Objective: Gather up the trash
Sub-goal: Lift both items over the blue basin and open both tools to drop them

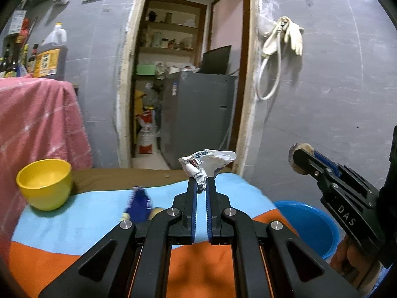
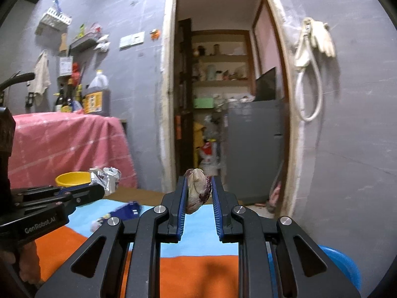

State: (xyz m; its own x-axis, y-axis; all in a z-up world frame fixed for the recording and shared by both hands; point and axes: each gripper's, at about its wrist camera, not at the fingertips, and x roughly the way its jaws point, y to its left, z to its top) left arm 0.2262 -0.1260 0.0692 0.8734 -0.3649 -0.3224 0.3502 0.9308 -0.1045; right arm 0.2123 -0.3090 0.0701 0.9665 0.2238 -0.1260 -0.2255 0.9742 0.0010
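Trash in both claws, held clear above the table cloth [image 1: 74,213], we judge for carrying to the blue bucket [image 1: 310,223] at lower right. Our left gripper [image 1: 201,186] pinches a crumpled wrapper [image 1: 206,164] by its twisted tail; its bulk fans upward at frame centre. Our right gripper [image 2: 198,193] clamps a brownish peel scrap [image 2: 197,190], long axis near upright. A blue packet [image 1: 139,206] lies on the cloth, beside the yellow bowl [image 1: 44,183] at left.

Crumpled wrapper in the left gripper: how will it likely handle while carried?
The crumpled wrapper looks thin and creased, so probably light and floppy. The left gripper pinches only its lower tail, so it may slip or sag.
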